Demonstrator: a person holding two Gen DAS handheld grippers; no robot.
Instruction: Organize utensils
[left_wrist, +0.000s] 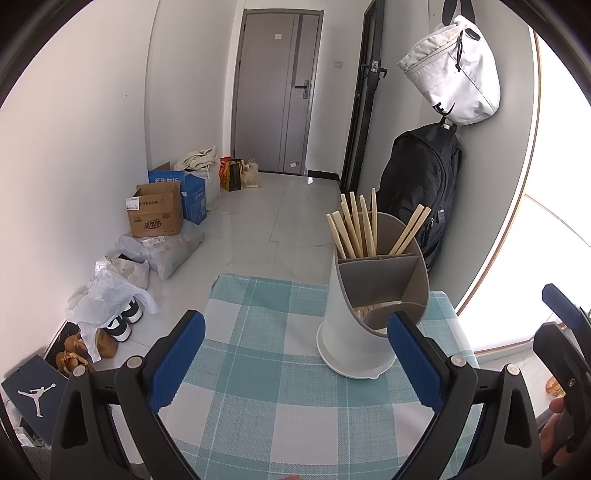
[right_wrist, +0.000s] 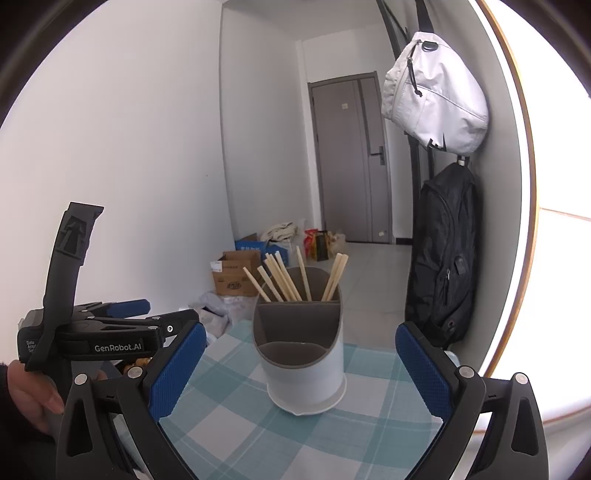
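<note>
A white utensil holder (left_wrist: 352, 332) with grey inner dividers stands upright on the checked tablecloth (left_wrist: 258, 387). Several wooden chopsticks (left_wrist: 356, 229) stand in its back compartments; more lie low in a front compartment (left_wrist: 373, 308). My left gripper (left_wrist: 295, 365) is open and empty, just left of the holder. My right gripper (right_wrist: 301, 373) is open and empty, with the holder (right_wrist: 304, 365) and its chopsticks (right_wrist: 284, 280) straight ahead between the fingers. The left gripper also shows in the right wrist view (right_wrist: 122, 325), and the right gripper at the left wrist view's right edge (left_wrist: 561, 332).
The small table has drop-offs on its left and far sides. A black backpack (left_wrist: 424, 184) and a white bag (left_wrist: 454, 70) hang on the wall right of the holder. Boxes (left_wrist: 157, 210), bags and shoes (left_wrist: 122, 325) line the floor at left. A grey door (left_wrist: 277, 92) lies beyond.
</note>
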